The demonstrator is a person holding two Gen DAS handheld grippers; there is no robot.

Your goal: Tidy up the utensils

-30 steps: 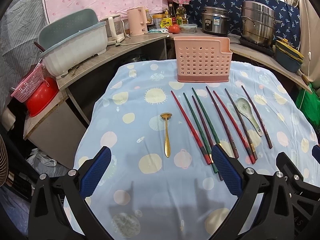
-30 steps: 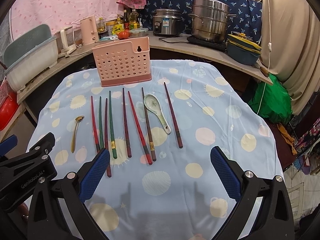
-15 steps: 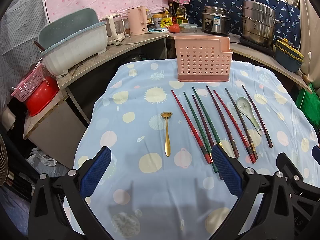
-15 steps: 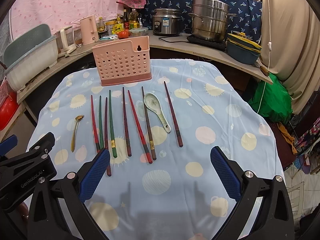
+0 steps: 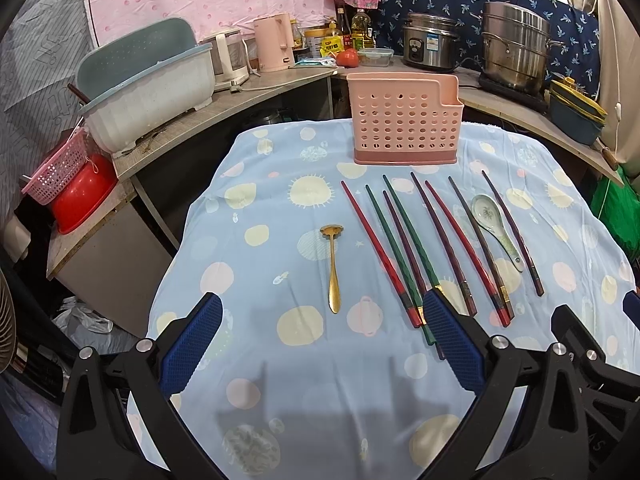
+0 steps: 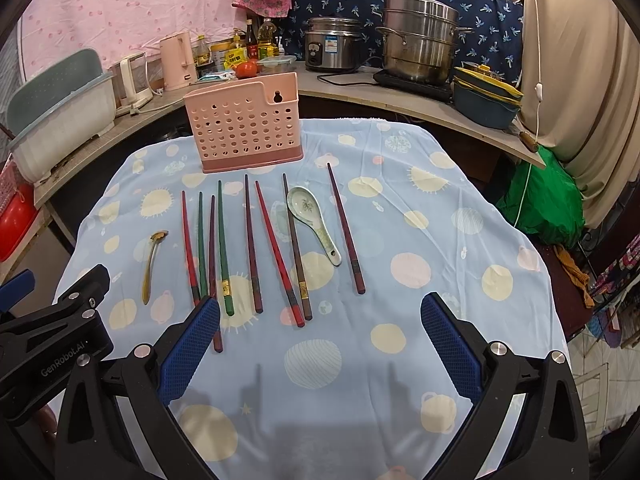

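Eight chopsticks (image 5: 424, 248) lie side by side on the surface (image 5: 260, 360), which is covered by a light blue cloth with pale dots and suns. They run roughly lengthwise away from the cameras, tips toward the far edge — red, green and dark maroon ones mixed together. A white ceramic spoon (image 5: 494, 224) rests between the two rightmost chopsticks, bowl toward the far side. A small gold spoon (image 5: 334, 268) lies apart from the row on its left, bowl also pointing away.

Beyond the row, near the far edge of the cloth, stands a pink perforated holder (image 5: 402, 120), upright, with one end of its rim cut lower than the other. Nothing shows above its rim.

The left gripper (image 5: 320, 344) hangs low over the near part of the cloth, its blue-padded fingers (image 5: 190, 346) spread wide with nothing between them; the right-hand pad overlaps the near ends of the green chopsticks in the left wrist view. The right gripper (image 6: 320, 344) is likewise wide open and empty, positioned in front of the middle of the row, with its left finger (image 6: 188, 346) in front of the near ends of the leftmost chopsticks.

Behind the surface runs a curved counter (image 6: 400, 92) with a rice cooker (image 6: 330, 44), a steel steamer pot (image 6: 420, 38), a pink kettle (image 6: 178, 60) and a dish tub (image 5: 148, 84).
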